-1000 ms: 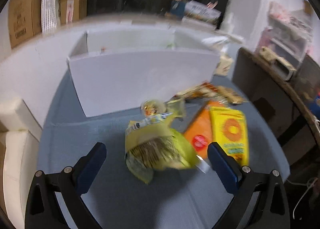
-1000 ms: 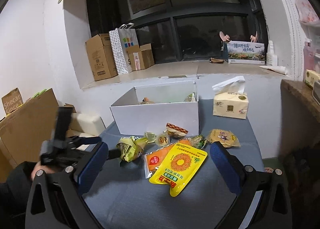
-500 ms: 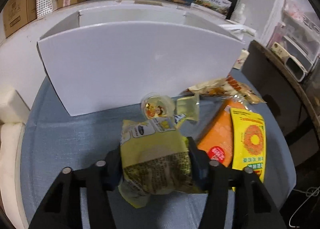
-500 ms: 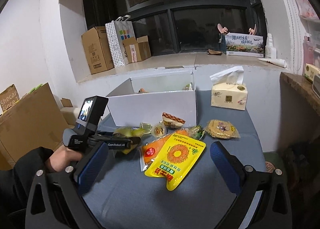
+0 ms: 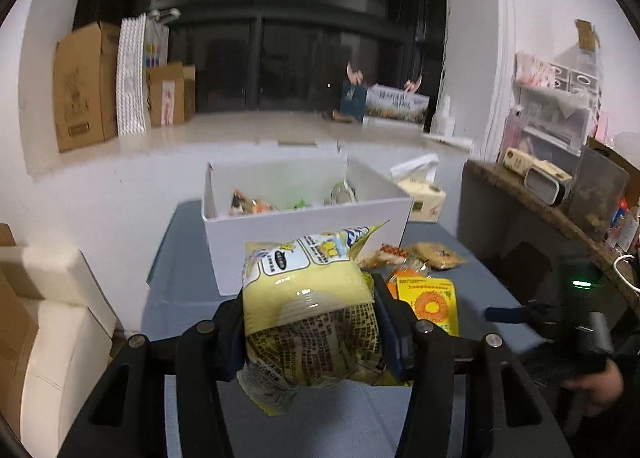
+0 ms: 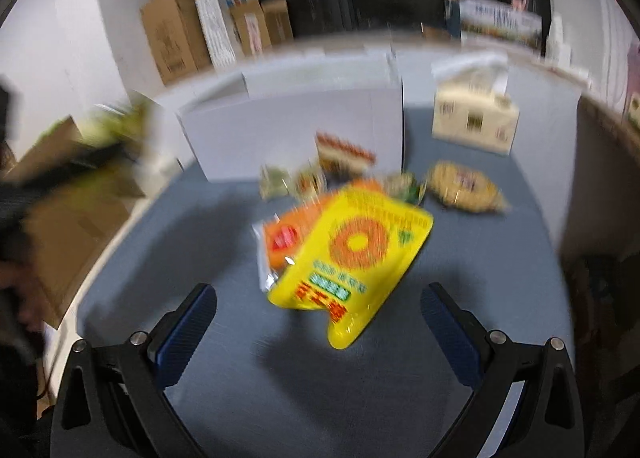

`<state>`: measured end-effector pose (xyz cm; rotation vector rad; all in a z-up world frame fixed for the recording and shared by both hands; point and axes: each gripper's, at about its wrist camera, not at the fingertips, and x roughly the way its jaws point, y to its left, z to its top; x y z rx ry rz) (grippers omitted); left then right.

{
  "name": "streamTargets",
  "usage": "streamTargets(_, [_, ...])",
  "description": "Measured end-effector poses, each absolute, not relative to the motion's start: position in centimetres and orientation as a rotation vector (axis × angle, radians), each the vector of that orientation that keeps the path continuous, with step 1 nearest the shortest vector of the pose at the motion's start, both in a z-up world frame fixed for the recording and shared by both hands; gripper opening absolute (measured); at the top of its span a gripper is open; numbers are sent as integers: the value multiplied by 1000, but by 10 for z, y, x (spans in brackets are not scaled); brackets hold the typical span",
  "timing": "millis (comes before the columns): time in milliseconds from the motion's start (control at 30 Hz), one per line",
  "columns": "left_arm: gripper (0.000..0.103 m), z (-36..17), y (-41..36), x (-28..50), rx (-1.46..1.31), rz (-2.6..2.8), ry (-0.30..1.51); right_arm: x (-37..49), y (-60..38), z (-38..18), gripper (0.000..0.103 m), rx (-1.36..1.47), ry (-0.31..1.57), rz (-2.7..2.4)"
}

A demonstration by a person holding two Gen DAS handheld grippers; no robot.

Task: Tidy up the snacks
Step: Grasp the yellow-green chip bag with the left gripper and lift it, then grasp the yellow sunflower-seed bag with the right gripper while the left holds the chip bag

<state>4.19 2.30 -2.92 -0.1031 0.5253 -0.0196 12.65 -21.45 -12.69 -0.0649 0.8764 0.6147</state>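
My left gripper [image 5: 310,314] is shut on a pale yellow snack bag [image 5: 312,322] and holds it in the air in front of the white box [image 5: 228,250]. The box has several snacks inside. My right gripper [image 6: 319,294] hangs open over the blue table, its fingers spread to either side of a bright yellow packet [image 6: 352,254]. That packet lies partly on top of an orange packet [image 6: 284,238]. Nothing sits between the right pads. In the right wrist view the left gripper and its bag are a blur at the far left [image 6: 112,138].
Small jelly cups [image 6: 310,182], a red-brown packet [image 6: 344,154] and a round cracker packet [image 6: 464,186] lie in front of the box. A tissue box [image 6: 474,114] stands at the back right. Cardboard boxes [image 5: 84,86] line the window sill. A dark counter [image 5: 560,218] borders the table's right side.
The left jaws closed on the pale yellow bag and lifted it off the table towards the box. The right gripper sank and tilted down over the bright yellow packet.
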Motion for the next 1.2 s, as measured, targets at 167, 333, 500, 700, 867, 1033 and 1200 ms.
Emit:
streamTargets(167, [58, -20, 23, 25, -100, -18, 504, 159, -206, -148, 103, -34, 963, 539])
streamTargets(333, [58, -25, 21, 21, -110, -27, 512, 173, -188, -159, 103, -83, 993, 464])
streamTargets(500, [58, -31, 21, 21, -113, -26, 525, 169, -174, -170, 97, -149, 1000, 449])
streamTargets(700, [58, -35, 23, 22, -127, -31, 534, 155, -199, -149, 31, -33, 944, 542])
streamTargets(867, [58, -35, 23, 25, -132, -44, 532, 138, -223, -122, 22, 38, 877, 618])
streamTargets(1033, [58, -32, 24, 35, -128, -63, 524, 122, -231, -80, 21, 40, 760, 658])
streamTargets(1200, [58, -16, 32, 74, -138, -73, 496, 140, -219, -45, 21, 34, 682, 688])
